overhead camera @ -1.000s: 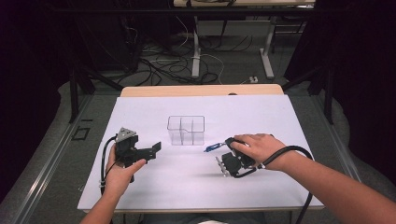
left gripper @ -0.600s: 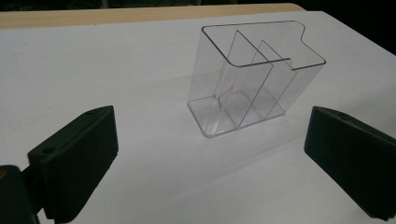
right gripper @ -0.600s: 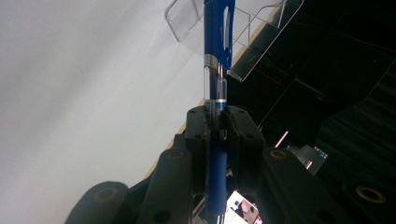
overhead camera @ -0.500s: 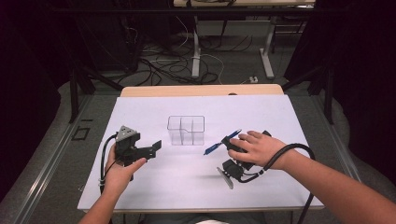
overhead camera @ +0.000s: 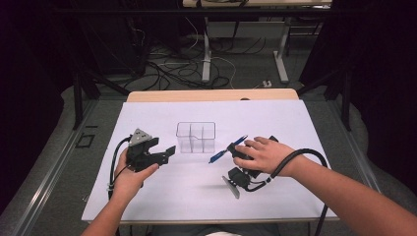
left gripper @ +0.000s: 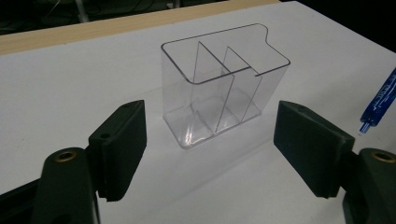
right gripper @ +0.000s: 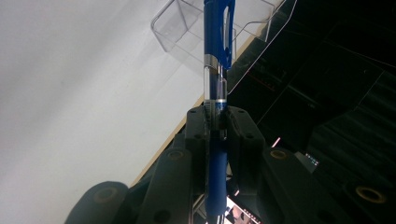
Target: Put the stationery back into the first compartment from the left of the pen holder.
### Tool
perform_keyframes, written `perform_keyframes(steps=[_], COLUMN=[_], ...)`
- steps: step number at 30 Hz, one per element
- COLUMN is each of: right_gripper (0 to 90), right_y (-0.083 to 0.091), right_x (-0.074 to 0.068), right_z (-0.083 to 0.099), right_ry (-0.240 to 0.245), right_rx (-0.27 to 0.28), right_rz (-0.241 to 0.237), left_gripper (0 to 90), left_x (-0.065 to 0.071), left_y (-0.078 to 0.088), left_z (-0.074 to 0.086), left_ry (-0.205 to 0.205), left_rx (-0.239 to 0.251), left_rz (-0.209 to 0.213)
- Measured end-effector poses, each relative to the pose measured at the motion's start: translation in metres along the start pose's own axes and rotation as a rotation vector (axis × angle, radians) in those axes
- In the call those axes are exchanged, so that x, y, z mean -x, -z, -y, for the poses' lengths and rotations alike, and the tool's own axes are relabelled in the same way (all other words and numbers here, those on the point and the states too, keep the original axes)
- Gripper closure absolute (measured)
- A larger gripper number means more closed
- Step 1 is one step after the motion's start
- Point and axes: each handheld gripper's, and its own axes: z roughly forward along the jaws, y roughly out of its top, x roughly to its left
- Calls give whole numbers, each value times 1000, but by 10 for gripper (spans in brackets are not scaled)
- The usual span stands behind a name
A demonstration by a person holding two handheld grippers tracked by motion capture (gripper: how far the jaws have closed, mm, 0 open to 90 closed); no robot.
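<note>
The blue pen (overhead camera: 227, 149) sits just right of centre in the high view, clamped in the right gripper (right gripper: 215, 122) and clear of the table, its far end pointing up-left toward the clear three-compartment organizer (overhead camera: 196, 136) at frame centre. Picking up looks done; dropping the pen into a compartment is probably what remains, and the compartments look empty. The right hand (overhead camera: 263, 156) lies over its gripper, wrist rolled so the tool seems tipped sideways. At lower left, the left gripper (left gripper: 210, 144) hovers level, jaws spread wide and empty, aimed at the organizer
</note>
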Motion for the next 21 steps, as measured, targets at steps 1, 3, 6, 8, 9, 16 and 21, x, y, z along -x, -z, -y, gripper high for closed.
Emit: perform_keyframes(steps=[1, 3, 6, 8, 9, 16, 21], right_gripper=[797, 797, 797, 796, 797, 797, 797], right_y=[-1, -1, -1, -2, -2, 0, 1], right_x=[0, 0, 0, 0, 0, 1, 3], right_z=[0, -1, -1, -2, -2, -3, -6], right_ry=[-4, -4, -6, -5, -3, 0, 29], right_rx=[5, 1, -3, 1, 5, -3, 4], right_rz=[-8, -14, -11, -9, -3, 2, 16], left_gripper=[287, 304, 322, 324, 328, 349, 358], left_x=[1, 5, 10, 13, 15, 30, 42], left_y=[-1, -2, -4, -6, -7, -16, -23], left_z=[-1, -3, -7, -8, -9, -15, -21], left_ry=[-10, -44, -71, -93, -101, -163, -205], left_rx=[0, -20, -43, -48, -52, -80, -116], left_rz=[2, 5, 17, 23, 26, 55, 84])
